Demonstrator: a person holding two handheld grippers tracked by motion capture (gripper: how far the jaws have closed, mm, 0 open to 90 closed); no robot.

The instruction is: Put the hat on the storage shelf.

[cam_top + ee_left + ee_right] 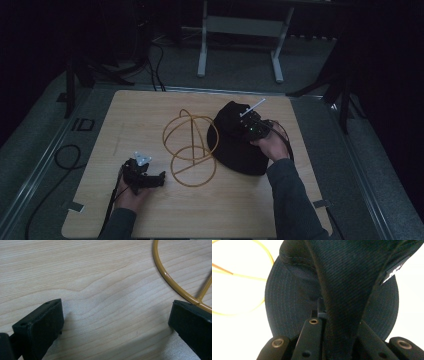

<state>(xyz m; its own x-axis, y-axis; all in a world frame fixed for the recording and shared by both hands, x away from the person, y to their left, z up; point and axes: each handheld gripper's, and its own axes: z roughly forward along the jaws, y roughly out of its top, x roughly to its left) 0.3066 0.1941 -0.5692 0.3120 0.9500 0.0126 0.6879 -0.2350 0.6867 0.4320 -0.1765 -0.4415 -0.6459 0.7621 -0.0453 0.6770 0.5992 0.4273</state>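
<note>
Resting low on the near left of the pale wooden bench [150,220], the left hand-held gripper [159,178] lies in the person's left hand [131,196], pointing toward the wire frame; in the left gripper view its two black jaws stand wide apart with only bare wood grain between them, and the right-hand jaw sits just beside the curved yellow rod without clearly touching it. A dark cable [114,197] trails from this gripper back along the forearm. Just beyond it, near the middle of the bench, stands the yellow wire frame [192,147], a set of thin hoops crossing one another, one ring lying flat on the wood and others rising upright. To the right of the frame, touching or nearly touching it, sits a black cap [235,145], its brim spread flat on the bench. The right hand-held gripper [246,121], held in the right hand [272,146], is at the cap's crown; in the right gripper view its jaws are closed tight on a raised fold of the dark twill fabric [352,285]. Farther off, past the bench's far edge, grey metal stand legs [202,50] rise from the dim floor.
</note>
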